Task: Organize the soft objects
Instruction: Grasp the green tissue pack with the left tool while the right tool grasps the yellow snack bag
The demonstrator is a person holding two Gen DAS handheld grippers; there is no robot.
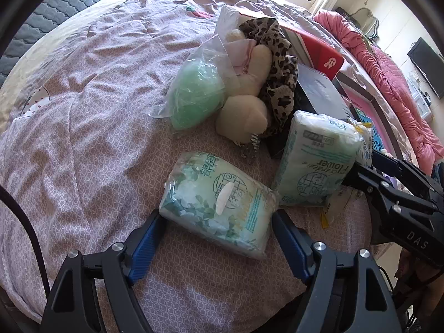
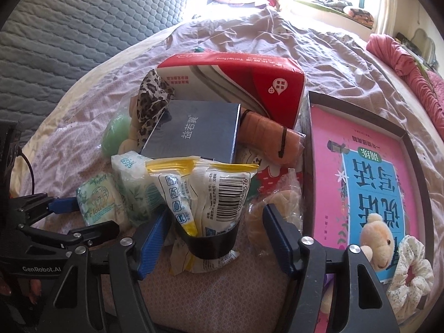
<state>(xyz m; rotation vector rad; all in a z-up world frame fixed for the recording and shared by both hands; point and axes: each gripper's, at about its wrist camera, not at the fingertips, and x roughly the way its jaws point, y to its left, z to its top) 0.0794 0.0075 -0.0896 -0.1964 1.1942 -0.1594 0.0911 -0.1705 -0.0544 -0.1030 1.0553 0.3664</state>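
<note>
A green-printed tissue pack (image 1: 219, 202) lies flat on the lilac quilt (image 1: 97, 111). My left gripper (image 1: 219, 219) stands open around its near end, blue pads beside its corners without squeezing. A second tissue pack (image 1: 313, 161) leans upright to its right. In the right wrist view my right gripper (image 2: 215, 222) is open around a white packet (image 2: 211, 194) with a yellow zip strip and a barcode, a black band around its lower part. The right pad is clear of the packet. A clear bag of something bread-like (image 2: 280, 202) sits by that pad.
Piled behind are a bagged green item (image 1: 194, 94), a cream plush (image 1: 249, 88), a leopard scarf (image 1: 277, 55), a red tissue box (image 2: 236, 83), a dark blue box (image 2: 194, 133) and an orange plush (image 2: 269, 136). A dark tray (image 2: 410, 152) holds a pink book, plush bear (image 2: 380, 247) and scrunchie.
</note>
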